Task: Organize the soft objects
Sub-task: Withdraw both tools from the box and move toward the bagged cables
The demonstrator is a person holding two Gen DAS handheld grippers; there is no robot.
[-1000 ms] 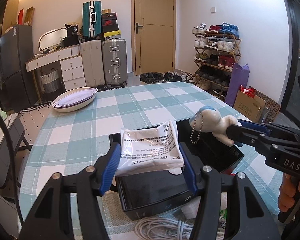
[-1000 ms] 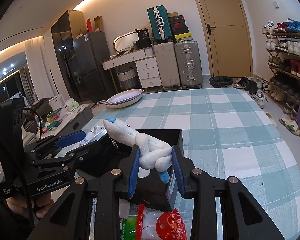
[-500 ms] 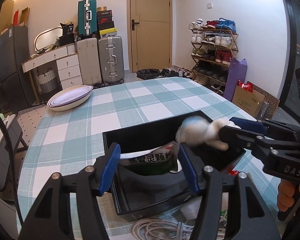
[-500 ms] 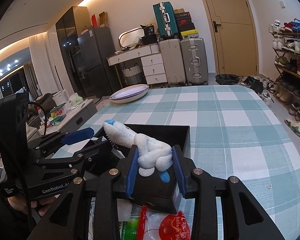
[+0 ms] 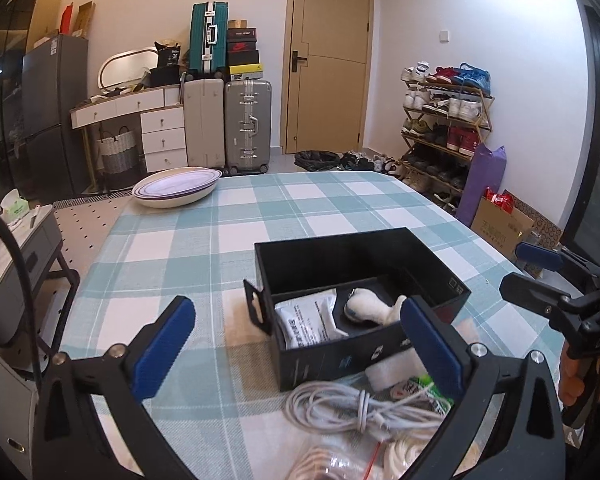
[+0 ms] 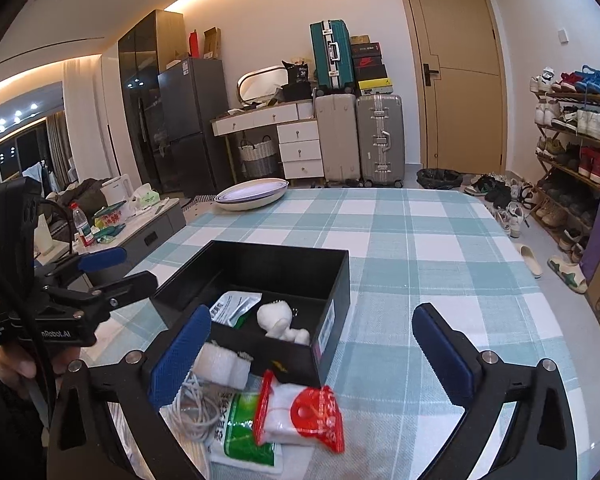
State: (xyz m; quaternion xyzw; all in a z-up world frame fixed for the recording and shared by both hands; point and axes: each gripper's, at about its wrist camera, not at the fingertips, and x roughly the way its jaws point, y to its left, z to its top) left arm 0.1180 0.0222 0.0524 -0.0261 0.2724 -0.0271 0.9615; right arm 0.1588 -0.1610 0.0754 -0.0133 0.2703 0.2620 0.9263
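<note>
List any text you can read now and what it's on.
"nRobot.AI", start hidden: body of the left tongs, whose jaws have just been opening, empty.
Blurred: print on the white sachet in the black box.
Blurred: lettering on the red-and-white packet.
Blurred: characters on the green packet.
Too small: labels on the stacked shoe boxes.

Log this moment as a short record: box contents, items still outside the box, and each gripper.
box: black box on checked tablecloth
inside: white sachet; white plush toy
outside, near side: coiled white cable; green packet; red-and-white packet; white gauze roll
left gripper: open, just released, empty
right gripper: open, just released, empty
</note>
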